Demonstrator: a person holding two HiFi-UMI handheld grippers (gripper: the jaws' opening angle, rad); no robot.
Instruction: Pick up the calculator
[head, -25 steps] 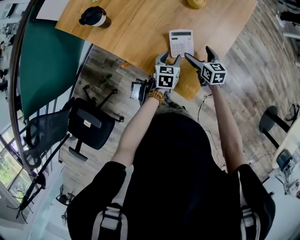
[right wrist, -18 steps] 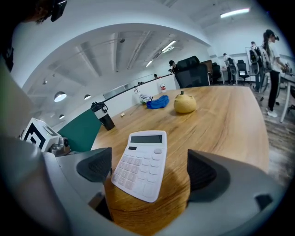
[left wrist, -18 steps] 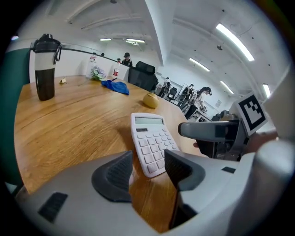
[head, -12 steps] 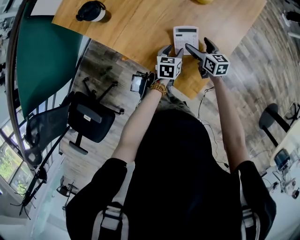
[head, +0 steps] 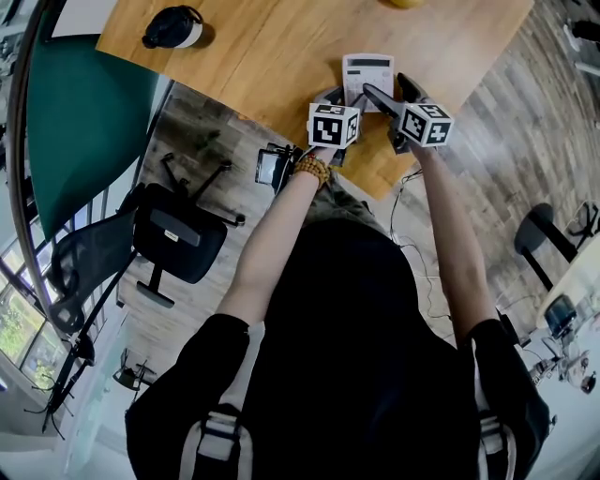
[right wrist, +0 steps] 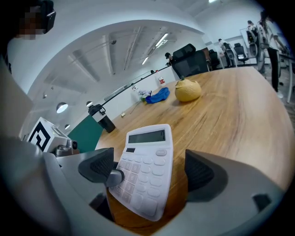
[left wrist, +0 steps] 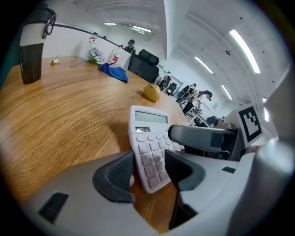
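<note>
A white calculator [head: 367,71] lies flat near the front corner of the wooden table [head: 272,56]. My left gripper [head: 339,96] has its near left end between the jaws. In the left gripper view the calculator [left wrist: 150,138] fills the gap of that gripper [left wrist: 150,173]; the jaws have just been opening. My right gripper [head: 387,87] straddles the calculator [right wrist: 145,170] across its width. Its jaws have just been closing, and this gripper [right wrist: 148,168] stands open, its right pad clear of the calculator. One right finger [left wrist: 203,137] lies over the keys.
A black-and-white bottle [head: 173,28] stands at the table's far left. A yellow fruit [right wrist: 187,90] and a blue cloth [right wrist: 159,95] lie farther back. The table's front edge [head: 281,131] runs just under the grippers. A black office chair [head: 178,244] is on the floor below.
Both grippers have moved forward and down onto the calculator's near end. The right gripper's jaws have narrowed a little round it.
</note>
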